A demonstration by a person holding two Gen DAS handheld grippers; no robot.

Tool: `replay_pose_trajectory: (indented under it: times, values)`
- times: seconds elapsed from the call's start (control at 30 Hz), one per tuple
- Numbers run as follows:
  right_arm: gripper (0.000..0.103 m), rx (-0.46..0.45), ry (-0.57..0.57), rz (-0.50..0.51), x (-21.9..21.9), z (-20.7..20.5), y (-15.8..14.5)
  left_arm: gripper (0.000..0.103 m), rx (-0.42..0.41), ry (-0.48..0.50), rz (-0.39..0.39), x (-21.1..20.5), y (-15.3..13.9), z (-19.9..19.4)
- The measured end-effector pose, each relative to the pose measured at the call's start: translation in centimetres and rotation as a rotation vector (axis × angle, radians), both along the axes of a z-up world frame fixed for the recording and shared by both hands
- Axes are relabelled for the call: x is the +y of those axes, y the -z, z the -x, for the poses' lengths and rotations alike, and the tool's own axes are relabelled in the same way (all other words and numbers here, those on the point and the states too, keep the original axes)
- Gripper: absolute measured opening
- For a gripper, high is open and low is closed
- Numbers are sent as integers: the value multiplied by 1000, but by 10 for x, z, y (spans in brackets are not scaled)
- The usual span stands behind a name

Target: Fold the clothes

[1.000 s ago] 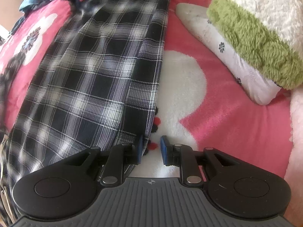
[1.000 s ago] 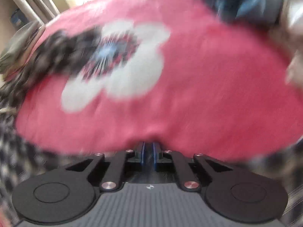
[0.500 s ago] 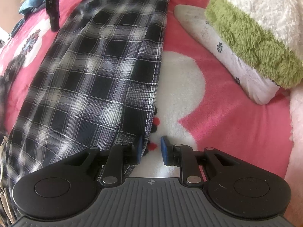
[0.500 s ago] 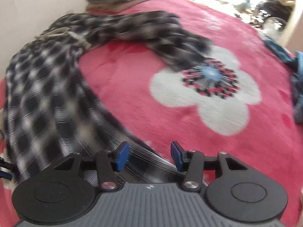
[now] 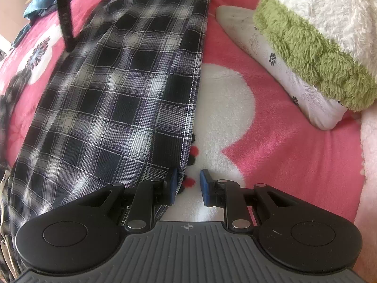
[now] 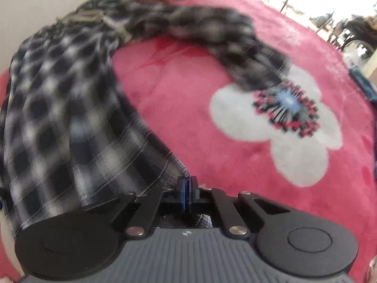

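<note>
The shirt (image 5: 122, 108) runs lengthwise ahead-left of the narrowly parted, empty left hand-held gripper (image 5: 187, 186); the right hand-held gripper (image 6: 187, 189) pinches its hem.

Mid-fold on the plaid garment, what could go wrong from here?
1. The right gripper pinches only the plaid garment's frayed edge, so it may slip out when pulled.
2. The left gripper is open beside the garment's edge, gripping nothing; that side may drag.
3. The sleeve lies bunched, so the fold may come out uneven.
</note>
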State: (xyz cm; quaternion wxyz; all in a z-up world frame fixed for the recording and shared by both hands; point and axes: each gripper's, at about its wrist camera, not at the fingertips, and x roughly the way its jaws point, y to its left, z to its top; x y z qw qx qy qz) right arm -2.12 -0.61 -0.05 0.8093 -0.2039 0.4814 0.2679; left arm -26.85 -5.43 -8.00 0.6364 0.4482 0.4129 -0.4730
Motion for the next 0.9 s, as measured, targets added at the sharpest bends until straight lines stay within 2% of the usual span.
replay_pose_trajectory:
  times: [0.2,0.43,0.5,0.57,0.6,0.63,0.7,0.8,0.9]
  values:
    - [2,-94,61,34,0,-4,-4,20,1,7,-1,-1,0,1]
    - [2,-168,157,104,8,-8,24,20,5,13,0,2,-3,6]
    - [4,-162,226,66,4,-12,20,21,7,10,2,2,-4,6]
    - [12,-83,287,-62,-13,-19,6,24,11,2,5,3,-6,5]
    - [19,-59,314,-107,-22,-21,-4,29,17,-6,7,4,-8,3]
    - [27,-37,341,-152,-31,-22,-15,32,38,-23,12,4,-10,-3]
    - [36,-10,345,-175,-43,-27,-42,39,96,-68,27,4,-15,-17]
    - [37,20,295,-160,-47,-39,-79,42,209,-150,68,7,-31,-43]
    - [38,31,204,-98,-24,-61,-92,51,372,-214,108,4,-44,-72]
